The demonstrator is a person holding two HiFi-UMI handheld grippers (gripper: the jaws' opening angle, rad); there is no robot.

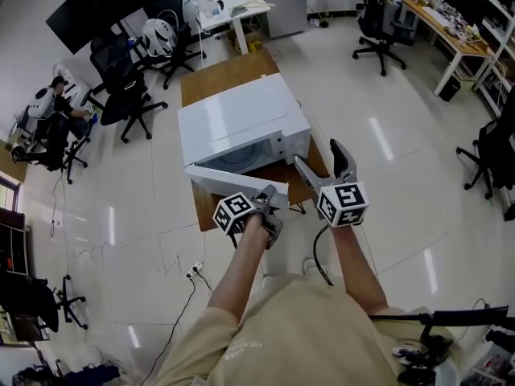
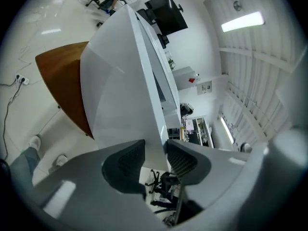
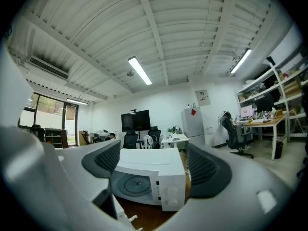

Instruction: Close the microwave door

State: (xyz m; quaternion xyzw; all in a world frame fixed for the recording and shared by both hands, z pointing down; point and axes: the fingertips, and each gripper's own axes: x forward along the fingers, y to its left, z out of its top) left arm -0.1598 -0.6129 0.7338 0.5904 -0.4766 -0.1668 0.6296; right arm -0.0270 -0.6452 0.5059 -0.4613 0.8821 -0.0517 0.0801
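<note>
A white microwave (image 1: 241, 123) stands on a brown wooden table (image 1: 217, 75), with its door (image 1: 221, 181) swung wide open toward me at the front left. My left gripper (image 1: 272, 202) is at the door's free edge. In the left gripper view the door's edge (image 2: 120, 81) runs between the two pads, and the left gripper (image 2: 155, 160) is shut on it. My right gripper (image 1: 319, 156) hovers open in front of the microwave's right corner, holding nothing. In the right gripper view the microwave (image 3: 144, 160), with its open cavity and turntable, shows between the spread jaws of the right gripper (image 3: 153, 166).
Black office chairs (image 1: 129, 95) and a seated person (image 1: 52, 107) are at the left, with a big monitor (image 1: 92, 6) behind them. Desks stand at the back (image 1: 233, 10) and right (image 1: 451, 30). A power strip (image 1: 193, 272) and cable lie on the floor near my feet.
</note>
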